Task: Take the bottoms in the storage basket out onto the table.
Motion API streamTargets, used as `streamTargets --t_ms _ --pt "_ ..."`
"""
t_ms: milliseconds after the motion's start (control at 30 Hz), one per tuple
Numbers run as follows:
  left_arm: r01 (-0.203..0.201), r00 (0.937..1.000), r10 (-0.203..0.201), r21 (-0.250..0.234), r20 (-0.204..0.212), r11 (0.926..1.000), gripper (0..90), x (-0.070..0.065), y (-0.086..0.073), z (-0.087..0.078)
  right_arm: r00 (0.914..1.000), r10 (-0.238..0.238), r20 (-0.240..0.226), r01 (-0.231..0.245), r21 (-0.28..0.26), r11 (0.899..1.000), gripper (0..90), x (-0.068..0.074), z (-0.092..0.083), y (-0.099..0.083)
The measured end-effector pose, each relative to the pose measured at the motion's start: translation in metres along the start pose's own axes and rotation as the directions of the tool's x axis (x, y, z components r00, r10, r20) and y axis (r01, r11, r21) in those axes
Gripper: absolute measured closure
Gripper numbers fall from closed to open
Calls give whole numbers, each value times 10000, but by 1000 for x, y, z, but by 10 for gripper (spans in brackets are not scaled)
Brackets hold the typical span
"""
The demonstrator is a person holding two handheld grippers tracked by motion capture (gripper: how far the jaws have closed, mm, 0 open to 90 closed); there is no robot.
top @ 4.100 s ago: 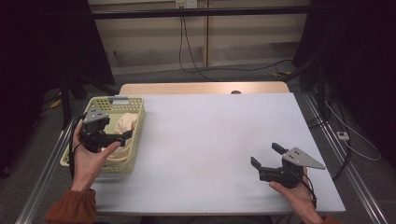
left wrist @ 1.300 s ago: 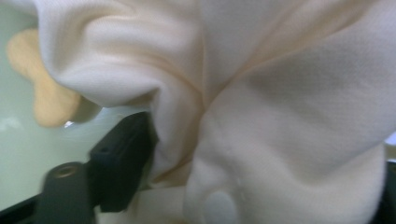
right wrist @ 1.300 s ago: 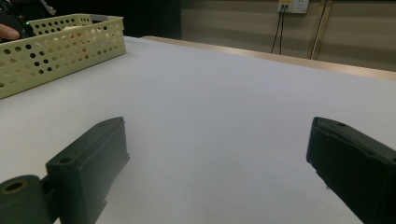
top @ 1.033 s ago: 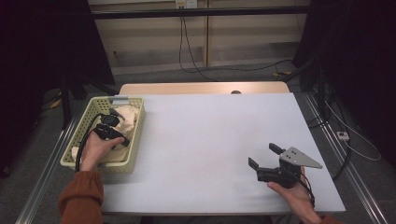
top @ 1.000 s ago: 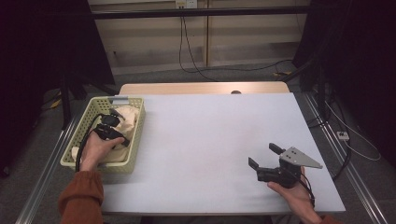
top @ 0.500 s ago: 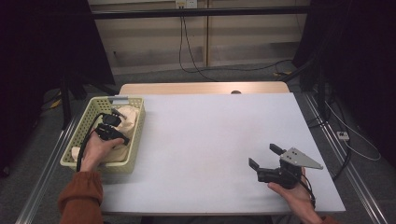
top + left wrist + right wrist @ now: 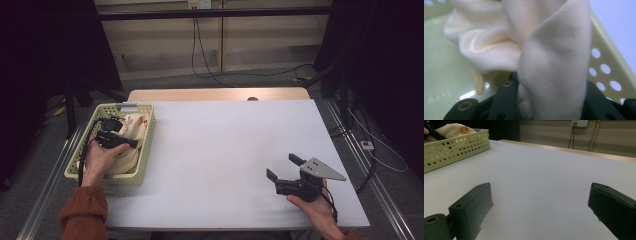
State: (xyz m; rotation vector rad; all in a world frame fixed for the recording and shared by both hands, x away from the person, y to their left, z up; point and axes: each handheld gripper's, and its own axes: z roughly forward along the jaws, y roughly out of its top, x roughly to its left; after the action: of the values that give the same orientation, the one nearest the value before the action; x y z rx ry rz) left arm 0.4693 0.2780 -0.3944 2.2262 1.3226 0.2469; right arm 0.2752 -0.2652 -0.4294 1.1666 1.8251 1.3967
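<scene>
Your left gripper (image 7: 131, 143) sits inside the basket (image 7: 146, 150), and a thick fold of cloth (image 7: 554, 65) fills the gap between its jaws. More cloth is heaped just ahead and to the left of them. To their right the basket's holed wall stands close, so you have little side room there. Ahead of your right gripper (image 7: 281, 168) the table (image 7: 225, 145) lies flat and bare between and beyond the wide-set jaws. The basket stands well off to their left.
</scene>
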Motion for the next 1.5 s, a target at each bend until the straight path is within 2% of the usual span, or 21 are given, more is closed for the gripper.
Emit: streamTargets --t_ms 200,300,467,633,800,967,1067,1133,1233,1500 --pt "17 9999 -27 -693 -144 9976 667 1 -2 -5 10000 10 -12 -10 -13 10000 54 0 0 0" --pt "55 10000 -62 -1038 -66 9946 667 2 -2 -8 10000 8 -24 -8 -20 10000 54 0 0 0" --pt "141 9999 -149 -1547 -42 9879 667 5 -3 -15 10000 7 -21 -7 -18 10000 54 0 0 0" --pt "179 9996 -218 -2138 -161 9767 667 6 -5 -21 10000 10 -13 -10 -22 10000 54 0 0 0" --pt "206 9994 -273 -2717 -209 9621 667 7 -6 -27 10000 -2 -14 1 -49 10000 54 0 -1 0" --pt "265 9988 -385 -3367 -292 9412 667 8 -8 -33 10000 42 -19 -42 -64 10000 54 0 -1 0" --pt "176 9988 -332 -3632 -366 9315 665 7 -8 -35 10000 49 -9 -49 -84 10000 54 0 -1 0" --pt "94 9986 -283 -3683 -458 9297 664 6 -8 -37 10000 44 -24 -45 -65 10000 54 0 -1 1" --pt "32 9975 -303 -3877 -637 9218 663 5 -9 -39 10000 53 -44 -54 -77 10000 54 0 0 1" --pt "-30 9946 -438 -4498 -937 8931 661 2 -9 -46 10000 28 -60 -29 -92 10000 53 0 -1 1"
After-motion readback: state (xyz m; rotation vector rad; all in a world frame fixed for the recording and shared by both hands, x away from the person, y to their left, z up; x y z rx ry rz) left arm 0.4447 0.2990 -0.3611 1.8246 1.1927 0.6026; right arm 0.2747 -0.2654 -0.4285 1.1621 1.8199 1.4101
